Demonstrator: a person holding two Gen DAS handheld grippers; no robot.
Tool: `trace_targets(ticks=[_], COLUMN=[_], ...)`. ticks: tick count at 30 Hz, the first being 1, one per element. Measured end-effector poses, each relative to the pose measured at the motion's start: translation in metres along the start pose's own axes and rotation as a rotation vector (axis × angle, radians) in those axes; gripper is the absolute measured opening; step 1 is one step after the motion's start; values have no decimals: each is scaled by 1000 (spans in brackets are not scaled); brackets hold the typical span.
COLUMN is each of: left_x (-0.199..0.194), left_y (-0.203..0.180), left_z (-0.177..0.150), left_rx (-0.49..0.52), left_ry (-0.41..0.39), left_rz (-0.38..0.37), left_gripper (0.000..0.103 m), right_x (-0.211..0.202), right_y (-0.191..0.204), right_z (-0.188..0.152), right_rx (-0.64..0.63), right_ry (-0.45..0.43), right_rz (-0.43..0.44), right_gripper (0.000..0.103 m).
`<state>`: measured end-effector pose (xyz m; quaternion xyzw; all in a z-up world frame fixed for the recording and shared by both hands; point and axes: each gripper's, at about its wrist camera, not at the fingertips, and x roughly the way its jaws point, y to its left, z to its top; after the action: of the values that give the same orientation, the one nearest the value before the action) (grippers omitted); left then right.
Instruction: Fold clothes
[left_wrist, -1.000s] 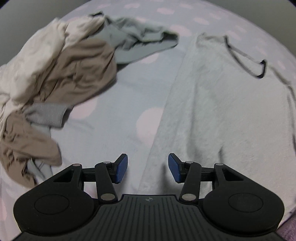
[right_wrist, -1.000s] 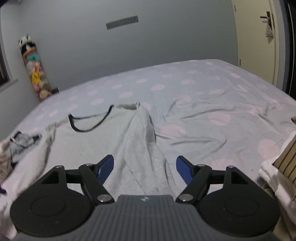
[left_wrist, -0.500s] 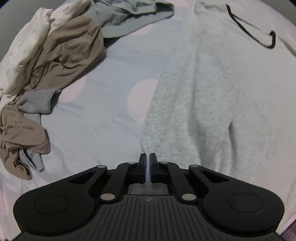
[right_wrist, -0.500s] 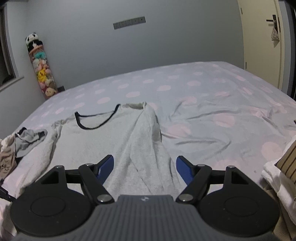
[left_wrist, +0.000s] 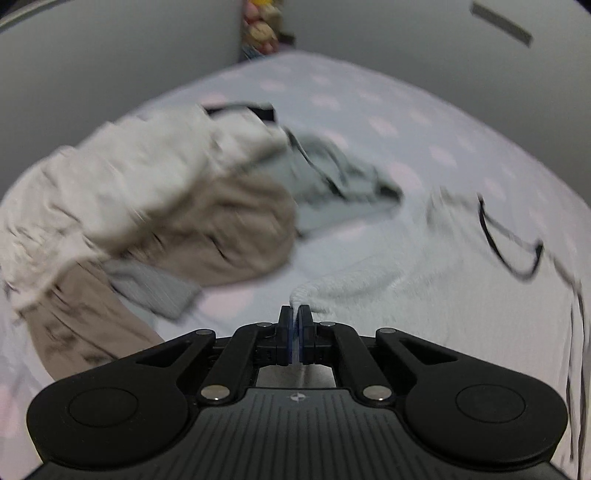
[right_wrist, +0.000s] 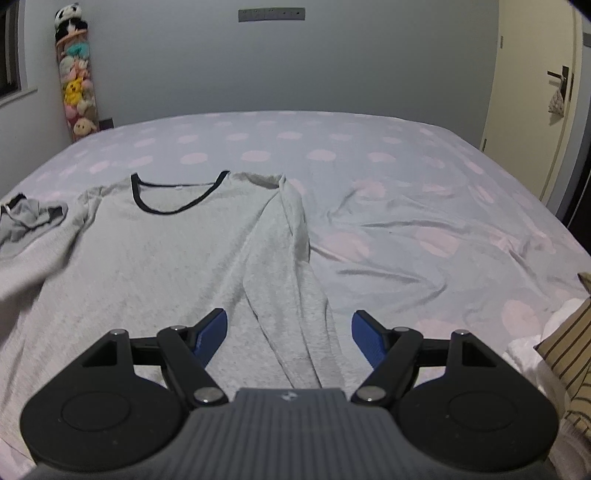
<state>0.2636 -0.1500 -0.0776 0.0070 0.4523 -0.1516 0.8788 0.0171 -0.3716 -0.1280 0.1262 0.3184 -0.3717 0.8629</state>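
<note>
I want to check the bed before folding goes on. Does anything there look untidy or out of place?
Yes. A crumpled heap of cream, tan and grey clothes lies unfolded beside the light grey long-sleeved shirt with a black neckline. The shirt's one sleeve lies along its side; the left gripper is shut on the other cuff.

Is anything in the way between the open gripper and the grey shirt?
Nothing visible. The right gripper hangs open above the grey shirt, with its folded-in sleeve showing bare between the fingers. The heap of other clothes lies off to the shirt's other side.
</note>
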Motion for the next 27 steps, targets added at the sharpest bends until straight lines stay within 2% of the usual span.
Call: trace_targets(ticks=[3, 6, 10, 14, 18, 21, 24, 27], left_x=[-8, -11, 7, 35, 48, 44, 38, 35], left_y=[23, 49, 68, 75, 72, 62, 41, 15], left_z=[19, 38, 53, 56, 54, 52, 51, 48], left_rx=[-56, -92, -83, -70, -69, -65, -46, -8], left_ry=[-42, -82, -73, -37, -17, -29, -43, -49], left_rz=[4, 42, 103, 128, 147, 149, 112, 65], left_gripper=[1, 1, 1, 1, 3, 13, 18, 21], right_x=[4, 9, 14, 17, 21, 23, 26, 25], right_y=[5, 8, 12, 15, 14, 13, 9, -5], right_z=[0, 1, 2, 3, 5, 5, 8, 15], right_rx=[-24, -43, -62, -81, -74, -62, -29, 55], right_ry=[22, 41, 63, 80, 102, 117, 144, 164], right_rz=[-14, -25, -38, -49, -57, -58, -51, -14], right_gripper=[77, 77, 77, 77, 77, 77, 77, 77])
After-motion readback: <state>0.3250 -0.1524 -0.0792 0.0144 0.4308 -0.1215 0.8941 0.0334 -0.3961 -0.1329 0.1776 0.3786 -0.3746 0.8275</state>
